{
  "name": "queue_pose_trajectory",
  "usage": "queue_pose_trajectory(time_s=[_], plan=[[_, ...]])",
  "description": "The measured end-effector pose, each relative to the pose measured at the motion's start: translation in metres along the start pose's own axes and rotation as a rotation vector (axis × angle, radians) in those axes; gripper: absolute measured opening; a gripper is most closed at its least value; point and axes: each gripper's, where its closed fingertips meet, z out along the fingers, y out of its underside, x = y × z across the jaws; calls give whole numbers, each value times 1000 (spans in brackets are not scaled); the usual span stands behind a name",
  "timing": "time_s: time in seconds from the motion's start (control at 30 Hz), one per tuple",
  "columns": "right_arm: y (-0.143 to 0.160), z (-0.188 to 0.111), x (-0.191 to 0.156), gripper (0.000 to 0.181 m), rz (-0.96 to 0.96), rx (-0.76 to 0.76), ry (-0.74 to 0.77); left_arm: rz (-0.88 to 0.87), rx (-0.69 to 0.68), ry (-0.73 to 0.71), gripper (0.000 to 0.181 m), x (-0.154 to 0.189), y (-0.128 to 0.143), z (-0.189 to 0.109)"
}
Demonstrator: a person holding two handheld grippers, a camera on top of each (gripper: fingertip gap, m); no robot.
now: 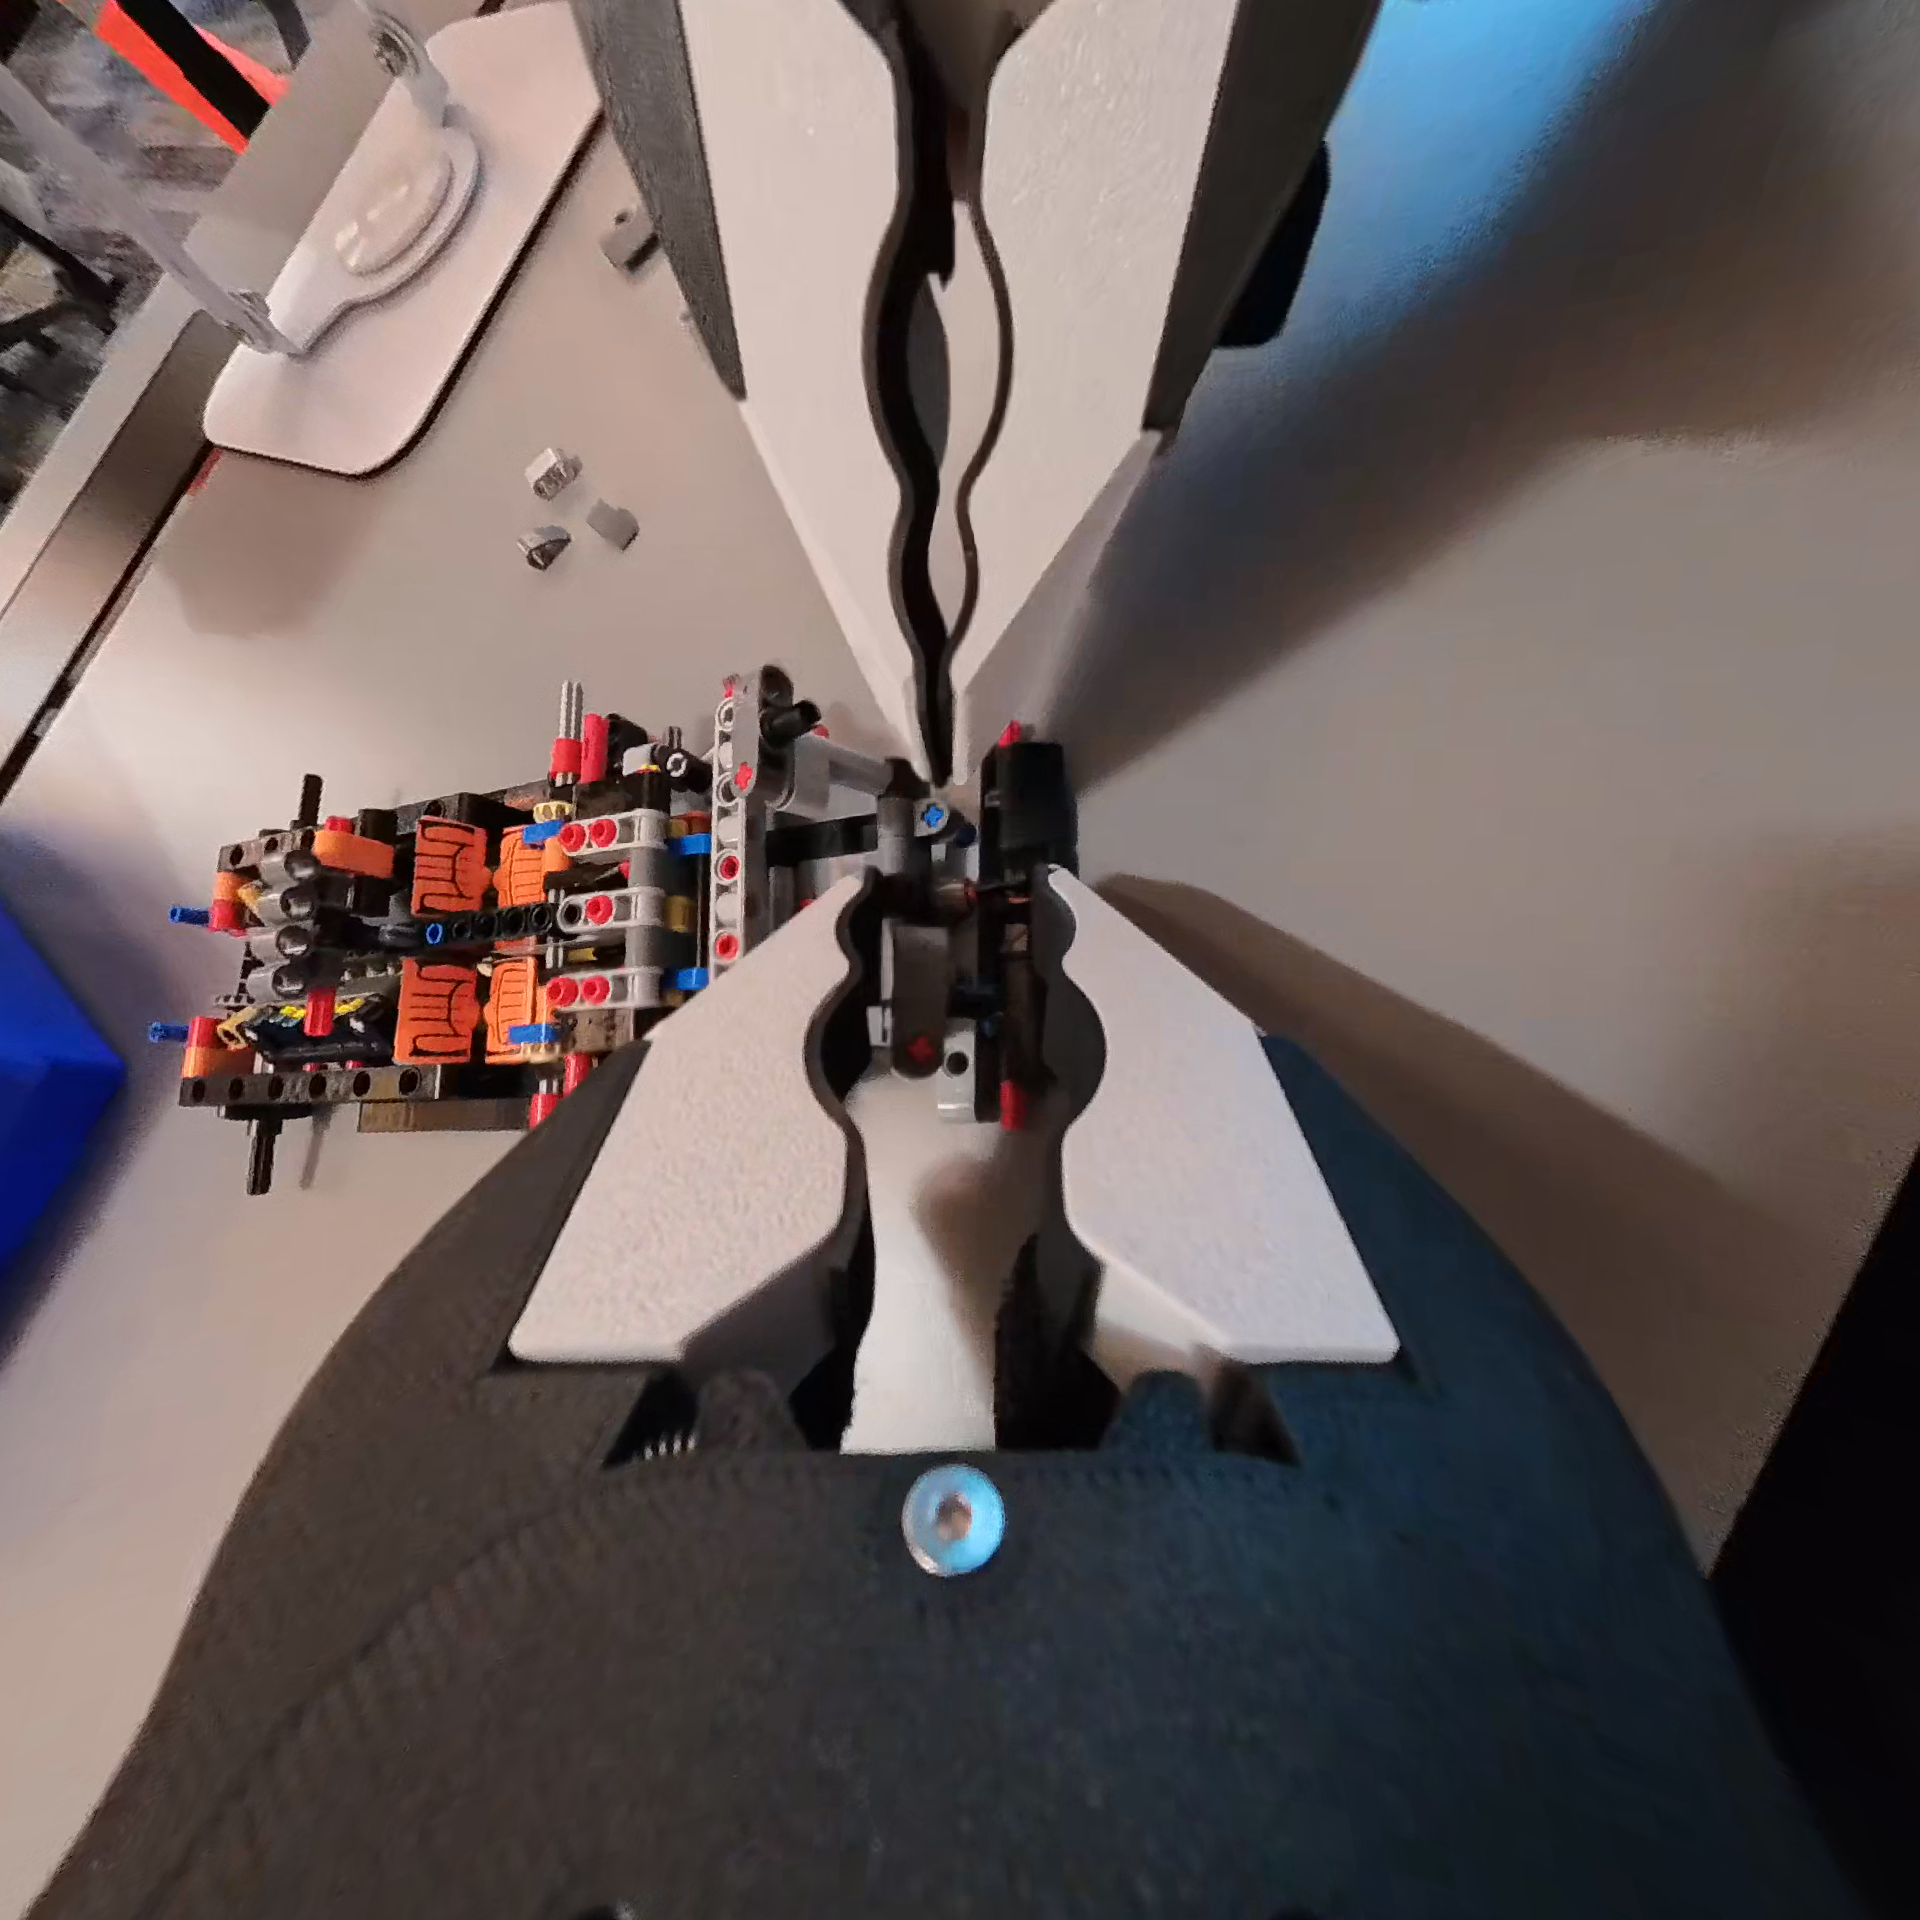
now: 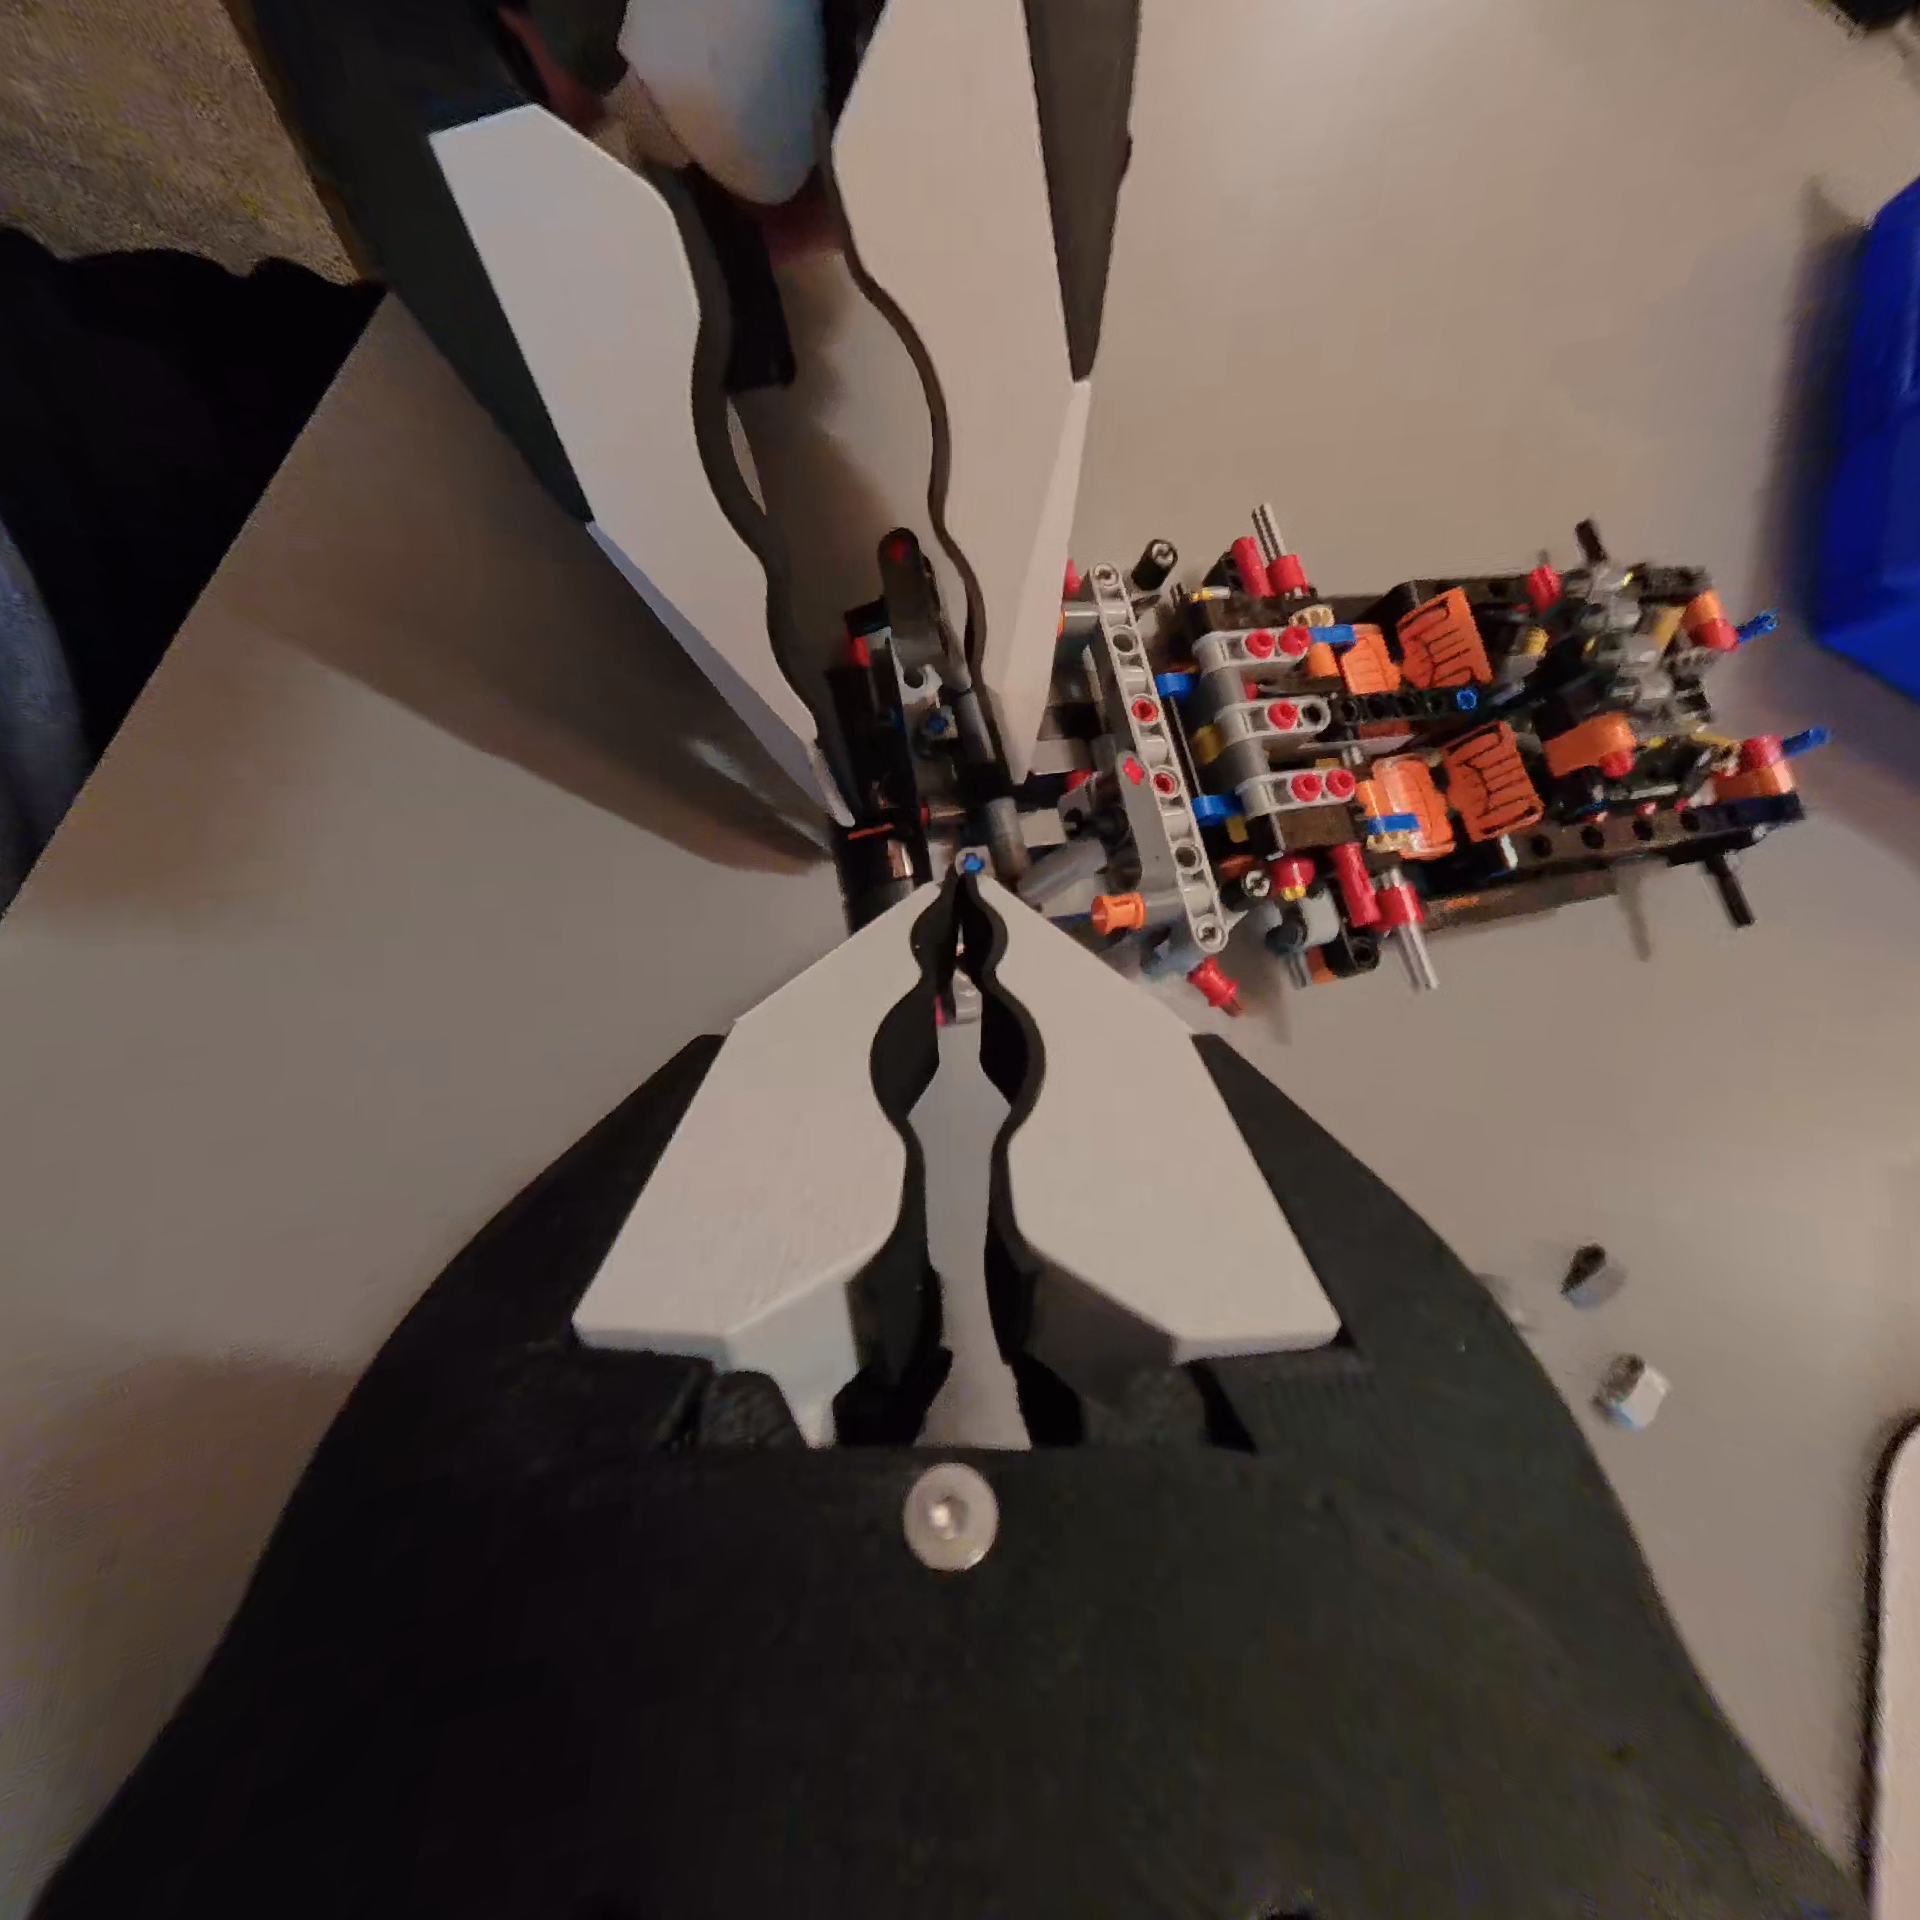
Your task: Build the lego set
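The lego model (image 1: pixel 468 935), black and grey with orange and red parts, lies on the pale table (image 1: pixel 416 644). My left gripper (image 1: pixel 961 894) is shut on the model's near end, its pads against the black and dark grey beams there. It also shows in the right wrist view (image 2: pixel 925 790), straddling that end. My right gripper (image 2: pixel 966 888) is shut, and its tips touch a small blue pin (image 2: pixel 971 860) on the model (image 2: pixel 1403 727). In the left wrist view the right gripper (image 1: pixel 935 774) comes down from above onto the same blue pin (image 1: pixel 935 816).
Three small grey pieces (image 1: pixel 566 509) lie loose on the table beyond the model; two of them show in the right wrist view (image 2: pixel 1590 1273). A blue bin (image 1: pixel 42 1060) stands past the model's far end. A white stand base (image 1: pixel 384 260) sits at the back. The table edge (image 2: pixel 260 499) runs nearby. The tips of both grippers are at nearly the same place.
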Motion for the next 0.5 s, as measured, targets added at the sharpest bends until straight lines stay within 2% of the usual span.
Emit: queue_pose_trajectory(time_s=[0.1, 0.5], plan=[[9, 2, 0, 0, 76, -4, -11, 20, -11, -23, 28, 0, -1, 1], [13, 11, 4, 1, 291, 72, -39, -11, -30, -7, 33, -1, -2, 6]])
